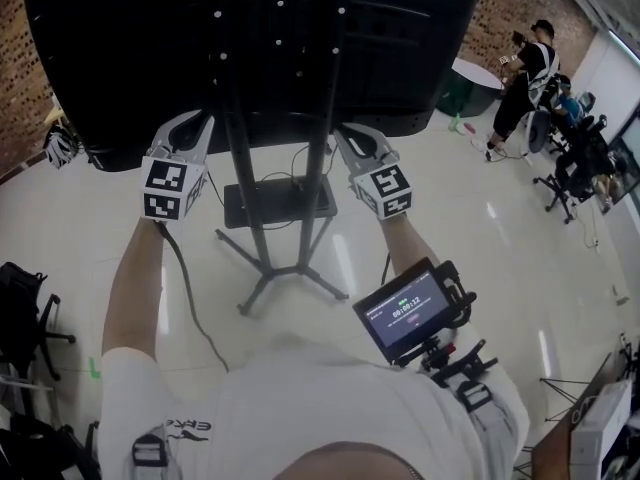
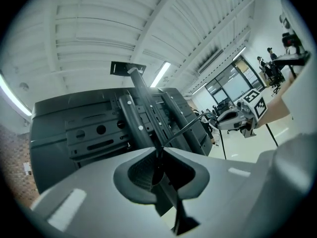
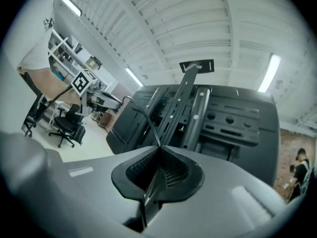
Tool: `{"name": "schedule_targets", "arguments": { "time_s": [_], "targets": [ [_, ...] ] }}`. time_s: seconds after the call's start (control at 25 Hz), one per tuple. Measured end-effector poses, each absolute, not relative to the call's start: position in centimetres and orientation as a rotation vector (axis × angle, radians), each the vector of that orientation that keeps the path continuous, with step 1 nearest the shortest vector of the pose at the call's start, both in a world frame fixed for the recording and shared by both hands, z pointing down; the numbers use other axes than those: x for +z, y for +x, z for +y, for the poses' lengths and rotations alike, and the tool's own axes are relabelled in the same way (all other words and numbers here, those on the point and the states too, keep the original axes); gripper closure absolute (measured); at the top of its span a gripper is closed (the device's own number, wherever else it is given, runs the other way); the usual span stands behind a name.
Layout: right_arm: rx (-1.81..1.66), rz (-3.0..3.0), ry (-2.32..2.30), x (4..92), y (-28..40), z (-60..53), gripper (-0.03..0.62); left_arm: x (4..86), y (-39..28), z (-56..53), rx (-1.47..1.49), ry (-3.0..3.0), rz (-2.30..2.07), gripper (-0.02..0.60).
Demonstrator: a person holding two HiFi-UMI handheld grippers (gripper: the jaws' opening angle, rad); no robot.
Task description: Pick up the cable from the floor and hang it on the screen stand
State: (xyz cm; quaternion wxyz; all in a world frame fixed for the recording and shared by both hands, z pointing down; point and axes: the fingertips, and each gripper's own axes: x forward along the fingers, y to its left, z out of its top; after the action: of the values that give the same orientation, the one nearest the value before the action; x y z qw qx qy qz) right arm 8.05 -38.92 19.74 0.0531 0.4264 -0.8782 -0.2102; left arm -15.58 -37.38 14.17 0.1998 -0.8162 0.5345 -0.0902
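The cable (image 1: 186, 288) is up in both of your grippers, just behind the screen (image 1: 120, 48), one gripper on each side of the screen stand (image 1: 318, 168). The jaws of your left gripper (image 1: 195, 120) are pinching the cable. The jaws of your right gripper (image 1: 345, 133) are pressed tight on it too, and a short piece runs between the two. From the left gripper a long tail drops down to the floor (image 1: 80, 228).

So the picking up looks done, and the hanging part is in hand. I think you next need to lift that short piece over a bar or hook on the back of the stand, then let go gently.

From above, the piece between the grippers is lost against the dark screen. The tail goes under your arm and shirt, so its end is hidden. I can't tell which part of the stand would hold it.
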Motion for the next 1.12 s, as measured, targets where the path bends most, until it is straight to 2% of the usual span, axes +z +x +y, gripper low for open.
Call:
{"name": "schedule_targets", "arguments": {
  "time_s": [0.56,1.12],
  "targets": [
    [-1.096,-2.478,1.413,1.0,8.3,-45.1,0.569,1.8,-16.6,-43.4,-0.161,-2.262,1.525,0.538],
    [-1.220,-2.339,1.417,-8.9,7.2,-50.6,0.568,-6.5,-18.2,-48.2,-0.208,-2.162,1.566,0.538]
  ]
}}
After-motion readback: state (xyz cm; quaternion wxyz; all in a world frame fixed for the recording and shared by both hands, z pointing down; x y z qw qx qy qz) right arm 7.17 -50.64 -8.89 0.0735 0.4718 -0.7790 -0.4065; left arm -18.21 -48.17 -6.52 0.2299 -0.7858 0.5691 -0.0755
